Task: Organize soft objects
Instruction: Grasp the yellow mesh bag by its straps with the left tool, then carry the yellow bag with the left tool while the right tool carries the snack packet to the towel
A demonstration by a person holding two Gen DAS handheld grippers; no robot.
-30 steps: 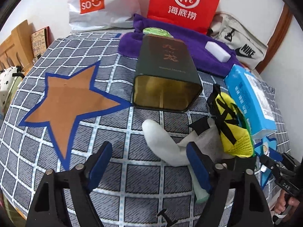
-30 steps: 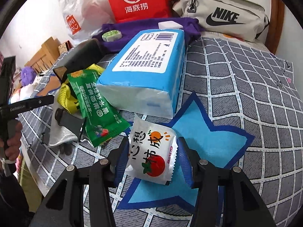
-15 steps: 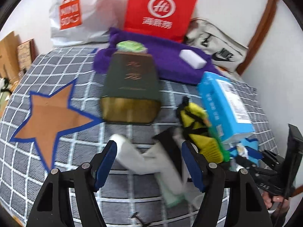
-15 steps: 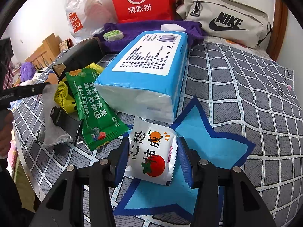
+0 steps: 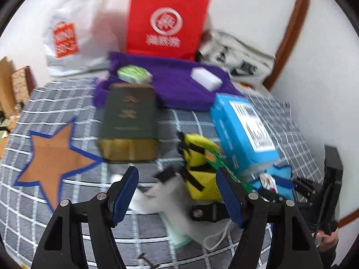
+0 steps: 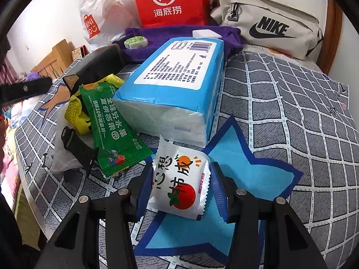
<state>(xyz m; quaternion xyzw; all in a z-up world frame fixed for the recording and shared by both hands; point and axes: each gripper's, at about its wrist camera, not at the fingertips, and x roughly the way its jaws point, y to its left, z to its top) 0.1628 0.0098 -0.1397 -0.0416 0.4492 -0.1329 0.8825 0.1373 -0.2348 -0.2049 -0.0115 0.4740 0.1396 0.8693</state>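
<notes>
Left wrist view, blurred: the left tongs (image 5: 177, 192) are seen standing wide over a grey checked bedspread (image 5: 67, 103), with nothing pressed by the blue pads. A limp white pouch (image 5: 170, 195) with black straps and a thin cord lies between and below them. Relative to the pouch, a yellow mesh bag (image 5: 199, 165) is found just to the right, a dark green tin (image 5: 128, 121) with gold lettering above, an orange star (image 5: 51, 157) to the left, and a blue tissue pack (image 5: 242, 130) to the upper right. Behind, a red bag (image 5: 166, 20) is seen against the wall; its writing is too blurred to be read.

Right wrist view: a white snack packet (image 6: 181, 183), puffy, with crimped edges, printed with a tomato, an orange and Chinese characters, is gripped at its sides by the right tongs (image 6: 179, 190), over a blue star (image 6: 244, 170). Relative to the packet, a green sachet (image 6: 112, 127) with white Chinese text lies to the left and the tissue pack directly above. "Hi" is read on the red bag, "NIKE" on a beige bag (image 6: 269, 22).
</notes>
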